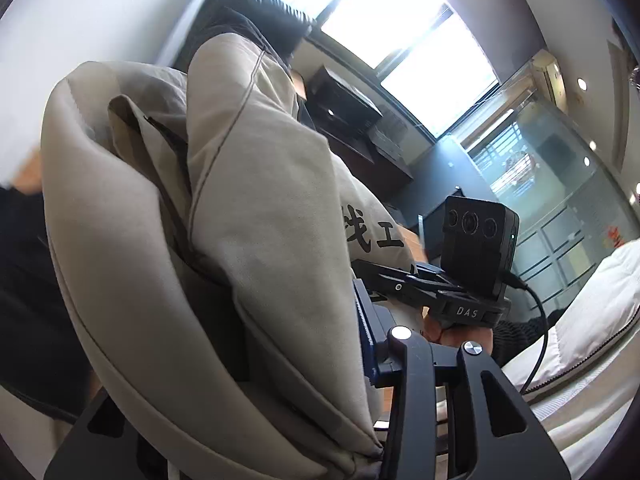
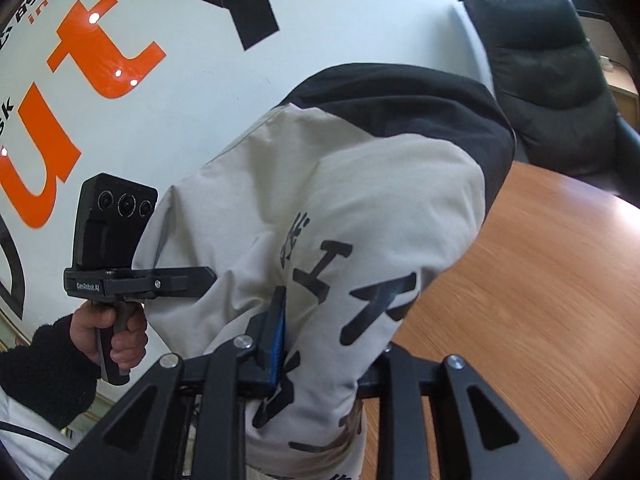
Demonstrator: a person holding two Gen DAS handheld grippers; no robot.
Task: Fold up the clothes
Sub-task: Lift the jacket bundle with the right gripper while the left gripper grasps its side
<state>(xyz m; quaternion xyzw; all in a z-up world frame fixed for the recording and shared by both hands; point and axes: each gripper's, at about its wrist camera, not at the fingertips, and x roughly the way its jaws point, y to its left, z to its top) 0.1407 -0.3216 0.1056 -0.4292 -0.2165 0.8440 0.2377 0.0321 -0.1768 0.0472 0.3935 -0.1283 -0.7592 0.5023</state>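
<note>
Beige jacket (image 2: 340,208) w/ black hood/collar panel and black printed characters, held up in the air between both grippers, well clear of the wood counter (image 2: 540,280). Probably lifted to shake out and square up before laying flat for the fold – a judgement only. Fabric smooth, matte, fairly stiff; drapes in rounded bulky folds, stitched seams showing, lining side rolled outward in left view (image 1: 168,208).

Counter: orange-brown wood grain, curved edge. Black leather chair (image 2: 556,80) behind it, padded, creased. White wall w/ big orange and black lettering. Bed w/ white quilted cover (image 1: 592,320) at lower right of left view.

Right gripper (image 2: 320,360): fingers narrowed, closed on jacket cloth, blue pad pressed into fabric by the print. Seen from left view too, camera block on top.

Left gripper (image 1: 372,360): fingers partly closed, clamped on a thick bunch of jacket hem/edge; blue pad against cloth. Left hand (image 2: 116,332) on its handle in right view, black fuzzy sleeve at wrist.
</note>
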